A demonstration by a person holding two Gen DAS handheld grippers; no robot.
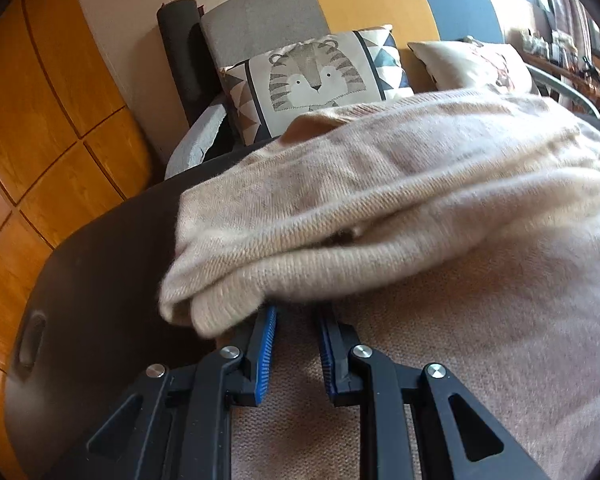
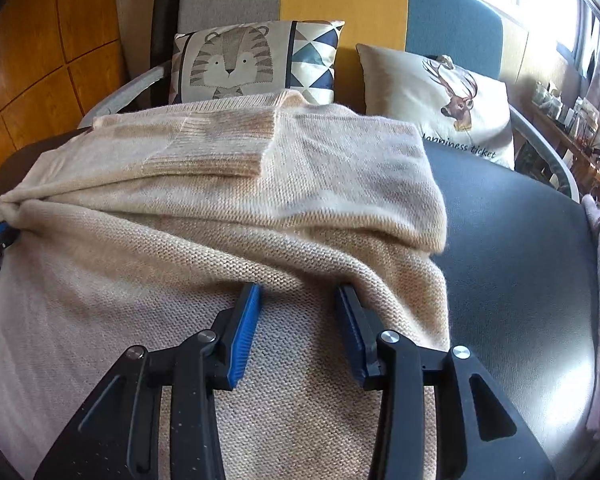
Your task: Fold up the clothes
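From the left wrist, the left gripper (image 1: 296, 316) has its jaws set narrowly apart, tips tucked under the folded edge of the beige sweater (image 1: 380, 208); whether they pinch it cannot be told. The sweater lies ahead on the dark surface (image 1: 112, 256).

From the right wrist, the right gripper (image 2: 298, 292) has its jaws parted, tips under a sweater (image 2: 228, 216) fold, nothing pinched. A tiger cushion (image 2: 240, 64) sits beyond.

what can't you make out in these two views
- Left gripper fingertips, left wrist view: the sweater fold covers them, so the grip is unclear.
- Right gripper fingertips, right wrist view: tucked under the fold.
- Shelf items, right wrist view: too small, glare.
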